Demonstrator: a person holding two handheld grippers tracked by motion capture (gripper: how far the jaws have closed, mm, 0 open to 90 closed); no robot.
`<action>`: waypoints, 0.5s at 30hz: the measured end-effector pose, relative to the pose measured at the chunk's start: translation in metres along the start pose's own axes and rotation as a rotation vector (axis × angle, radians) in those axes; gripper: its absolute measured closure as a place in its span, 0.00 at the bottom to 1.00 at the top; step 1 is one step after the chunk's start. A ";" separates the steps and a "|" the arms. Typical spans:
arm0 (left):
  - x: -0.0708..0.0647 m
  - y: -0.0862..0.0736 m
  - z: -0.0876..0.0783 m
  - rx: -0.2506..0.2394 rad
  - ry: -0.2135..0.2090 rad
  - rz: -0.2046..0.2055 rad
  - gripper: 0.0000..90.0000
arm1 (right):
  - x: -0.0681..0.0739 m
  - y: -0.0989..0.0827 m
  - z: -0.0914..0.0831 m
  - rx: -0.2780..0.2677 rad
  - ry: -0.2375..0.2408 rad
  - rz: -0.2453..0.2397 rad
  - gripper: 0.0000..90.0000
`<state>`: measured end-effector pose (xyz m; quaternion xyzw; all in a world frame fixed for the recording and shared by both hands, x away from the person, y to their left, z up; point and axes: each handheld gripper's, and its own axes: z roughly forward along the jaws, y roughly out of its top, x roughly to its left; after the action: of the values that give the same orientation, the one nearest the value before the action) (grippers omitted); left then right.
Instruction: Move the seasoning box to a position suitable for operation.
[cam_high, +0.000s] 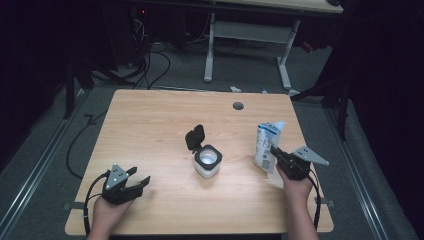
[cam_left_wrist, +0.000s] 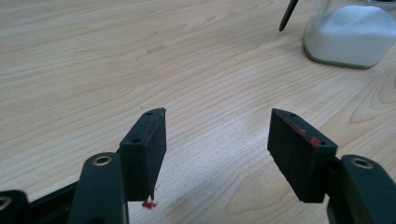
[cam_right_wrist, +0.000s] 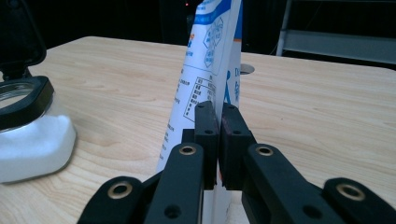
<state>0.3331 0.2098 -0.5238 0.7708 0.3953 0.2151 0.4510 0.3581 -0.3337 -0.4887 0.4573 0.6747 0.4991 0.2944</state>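
Left gripper: near the table's front-left corner, well left of the jar and nearer the person. Jaws spread wide, nothing between them; the left gripper view shows bare wood in the gap. Small red flecks on both pads.
Left hand: wraps the gripper's rear, forearm entering from the bottom edge.
Table: light wood grain, rounded corners, a round grey grommet near the far edge, beyond the jar and to its right.
Jar: roughly mid-table, upright. Clear squarish glass body, filled most of the way with white granular stuff. Black collar around the mouth; black hinged lid flipped open, standing up at the jar's far-left side. Mouth uncovered.
Pouch: just right of the jar, apart from it. Tall, flat, white with blue bands and small printed panels; stands upright, leaning slightly. Top looks cut or torn open, though I cannot tell for sure.
Right gripper: right of the jar, at the pouch's near-right side. Jaws pinched together on the pouch's thin edge; in the right gripper view the pads press the film flat between them. Grey three-cornered plate on top.
Right hand: behind the gripper, near the table's front-right edge.
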 end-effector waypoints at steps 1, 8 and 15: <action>0.000 0.001 0.001 -0.003 -0.003 0.000 0.42 | 0.001 0.000 -0.001 0.004 0.000 -0.001 0.97; -0.001 0.005 0.008 -0.005 -0.023 0.006 0.42 | 0.006 -0.005 -0.008 0.014 0.002 -0.017 0.97; -0.001 0.008 0.013 -0.010 -0.034 0.008 0.42 | 0.008 -0.009 -0.014 0.020 -0.001 -0.019 0.96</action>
<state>0.3444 0.2001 -0.5232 0.7736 0.3836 0.2056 0.4605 0.3399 -0.3331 -0.4924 0.4541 0.6837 0.4894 0.2948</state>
